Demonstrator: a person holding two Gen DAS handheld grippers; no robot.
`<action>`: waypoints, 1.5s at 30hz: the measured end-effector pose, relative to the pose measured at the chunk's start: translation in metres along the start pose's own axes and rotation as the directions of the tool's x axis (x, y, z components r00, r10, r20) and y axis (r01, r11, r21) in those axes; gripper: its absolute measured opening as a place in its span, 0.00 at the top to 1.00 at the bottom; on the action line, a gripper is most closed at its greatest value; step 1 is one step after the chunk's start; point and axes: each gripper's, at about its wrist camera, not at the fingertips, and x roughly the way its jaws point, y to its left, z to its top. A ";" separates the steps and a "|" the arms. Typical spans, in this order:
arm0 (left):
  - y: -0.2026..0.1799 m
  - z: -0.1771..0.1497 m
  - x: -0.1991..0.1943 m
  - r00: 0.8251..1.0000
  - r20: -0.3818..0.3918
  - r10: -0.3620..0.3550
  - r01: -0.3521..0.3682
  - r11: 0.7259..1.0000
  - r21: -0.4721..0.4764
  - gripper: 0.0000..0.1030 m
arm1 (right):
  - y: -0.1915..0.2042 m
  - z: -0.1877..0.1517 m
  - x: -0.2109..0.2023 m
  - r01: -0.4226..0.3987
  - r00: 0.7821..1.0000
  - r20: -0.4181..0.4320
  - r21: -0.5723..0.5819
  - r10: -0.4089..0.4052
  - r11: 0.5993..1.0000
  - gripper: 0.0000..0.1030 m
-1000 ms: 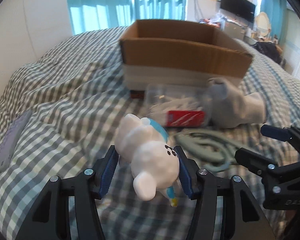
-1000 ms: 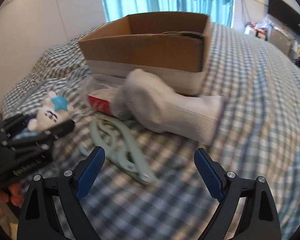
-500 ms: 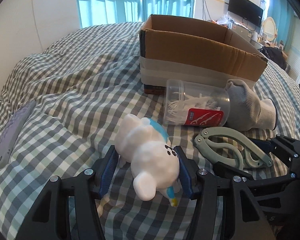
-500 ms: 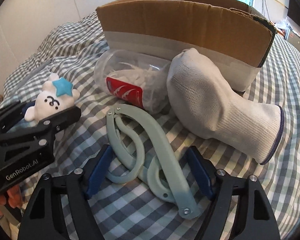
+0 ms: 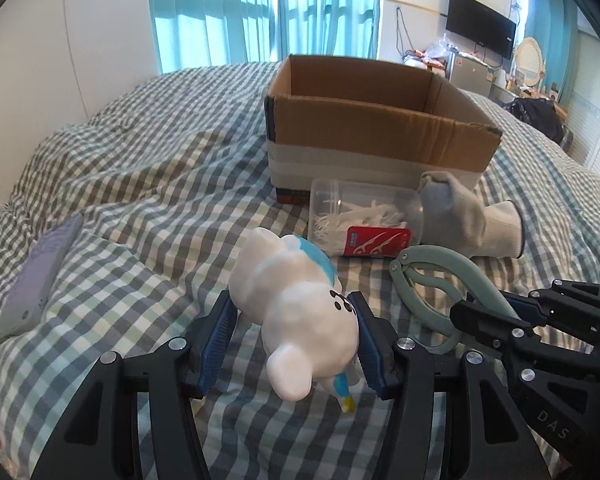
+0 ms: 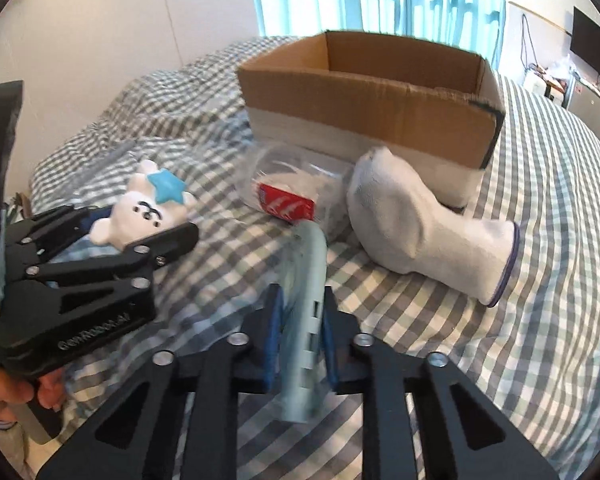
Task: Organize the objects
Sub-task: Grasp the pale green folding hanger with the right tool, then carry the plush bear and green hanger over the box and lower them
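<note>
Left tool: your left tool (image 5: pixel 294 346) is closed onto the white bear figure (image 5: pixel 296 312), both blue pads pressed to its sides; the figure lies head toward the camera, low over the checked bed (image 5: pixel 140 216), and whether it is lifted clear of the cover cannot be told.
Right tool: your right tool (image 6: pixel 300 336) is nearly closed, pinching the pale green handle of the folding tongs (image 6: pixel 304 312); the tongs are blurred in the right wrist view, and in the left wrist view their far end (image 5: pixel 428 276) sits low over the bed cover.
Cardboard box: the cardboard box (image 5: pixel 376 136) stands open at the far side of the bed; what shows of its inside walls is bare, but its floor is hidden, so you cannot confirm whether anything has gone in.
Floss-pick jar: the clear floss-pick jar (image 5: pixel 360 220) lies on its side just in front of the box, untouched.
Grey sock: the grey sock (image 5: pixel 468 216) lies beside the jar, its toe against the jar's end and near the box wall.
Done: judged from this layout, two items are gripped, one per hand; none is seen in the box.
Left: you probably still have to carry the bear and the tongs to the box, release them, then return for the jar and the sock.
Progress: early, by this judgement.
</note>
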 end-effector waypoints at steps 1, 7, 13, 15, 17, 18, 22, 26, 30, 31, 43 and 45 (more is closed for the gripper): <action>0.000 0.000 -0.003 1.000 0.004 -0.001 0.001 1.000 0.000 0.44 | 0.002 -0.001 -0.006 0.007 1.000 0.008 -0.014 -0.006 1.000 0.88; -0.003 0.001 -0.017 1.000 0.025 -0.007 0.007 1.000 0.003 0.44 | 0.002 -0.008 -0.039 0.030 0.998 0.058 -0.045 -0.028 0.999 0.90; -0.007 0.009 -0.032 0.998 0.055 -0.030 0.030 1.000 0.003 0.44 | 0.010 0.006 -0.060 0.072 0.990 0.127 -0.032 -0.068 0.997 0.90; -0.008 0.015 -0.036 0.997 0.068 -0.043 0.042 0.999 0.003 0.44 | 0.009 0.013 -0.068 0.088 0.986 0.147 -0.038 -0.081 0.995 0.90; -0.010 0.024 -0.042 0.995 0.088 -0.054 0.054 0.999 0.006 0.44 | 0.008 0.019 -0.081 0.109 0.980 0.174 -0.052 -0.098 0.993 0.90; -0.010 0.029 -0.043 0.993 0.096 -0.061 0.061 0.998 0.006 0.44 | 0.007 0.024 -0.086 0.118 0.977 0.186 -0.058 -0.106 0.991 0.90; -0.012 0.056 -0.051 0.986 0.143 -0.083 0.082 0.997 0.009 0.44 | 0.005 0.050 -0.104 0.156 0.960 0.248 -0.082 -0.131 0.984 0.90; -0.018 0.090 -0.055 0.975 0.198 -0.097 0.094 0.995 0.025 0.44 | -0.003 0.077 -0.114 0.183 0.944 0.294 -0.091 -0.149 0.979 0.90; -0.024 0.122 -0.052 0.966 0.235 -0.109 0.102 0.994 0.040 0.44 | -0.010 0.101 -0.117 0.190 0.935 0.323 -0.098 -0.149 0.977 0.90; -0.025 0.128 -0.051 0.964 0.241 -0.114 0.107 0.993 0.042 0.44 | -0.014 0.109 -0.115 0.192 0.932 0.328 -0.097 -0.150 0.977 0.90; -0.037 0.194 0.015 0.964 0.246 -0.099 0.084 0.994 0.071 0.44 | -0.060 0.184 -0.059 0.190 0.926 0.345 -0.068 -0.155 0.980 0.90; -0.040 0.198 0.031 0.969 0.229 -0.095 0.080 0.994 0.073 0.44 | -0.069 0.191 -0.045 0.185 0.930 0.335 -0.064 -0.154 0.981 0.90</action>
